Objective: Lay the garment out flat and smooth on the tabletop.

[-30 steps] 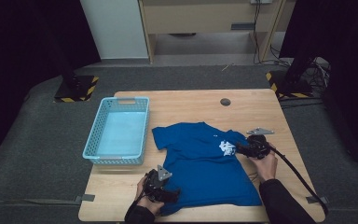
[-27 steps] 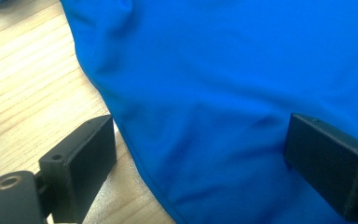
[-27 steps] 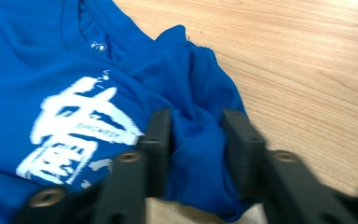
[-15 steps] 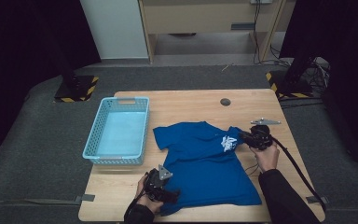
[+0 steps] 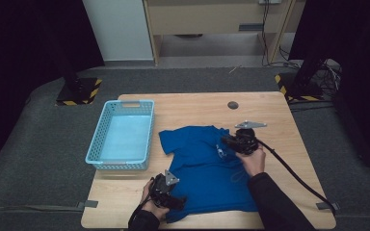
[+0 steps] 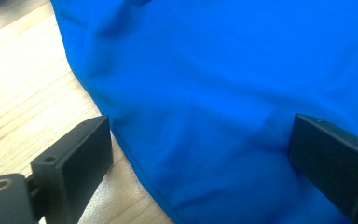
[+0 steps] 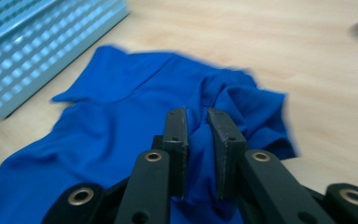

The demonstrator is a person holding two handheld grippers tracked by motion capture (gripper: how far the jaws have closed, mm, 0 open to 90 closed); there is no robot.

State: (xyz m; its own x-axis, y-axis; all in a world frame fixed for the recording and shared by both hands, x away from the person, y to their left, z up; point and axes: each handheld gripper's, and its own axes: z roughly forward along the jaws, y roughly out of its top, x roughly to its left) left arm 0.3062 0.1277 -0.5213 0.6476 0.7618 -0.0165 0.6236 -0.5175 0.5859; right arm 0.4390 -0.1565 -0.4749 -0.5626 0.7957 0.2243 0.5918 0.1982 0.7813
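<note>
Blue shirt (image 5: 207,161) sleeve now folded inward by right hand-held gripper (image 5: 227,143)

Soft blue cloth T-shirt (image 5: 207,163) is showing a smooth, matt weave; the pale wooden worktop (image 5: 192,103) is looking lightly grained, the light-blue perforated plastic basket (image 5: 99,139) faintly glossy.

One blue T-shirt (image 5: 207,163), one light-blue basket (image 5: 123,137), one wooden table (image 5: 192,103), two tongs, left (image 5: 173,199) and right (image 5: 227,143)
</note>
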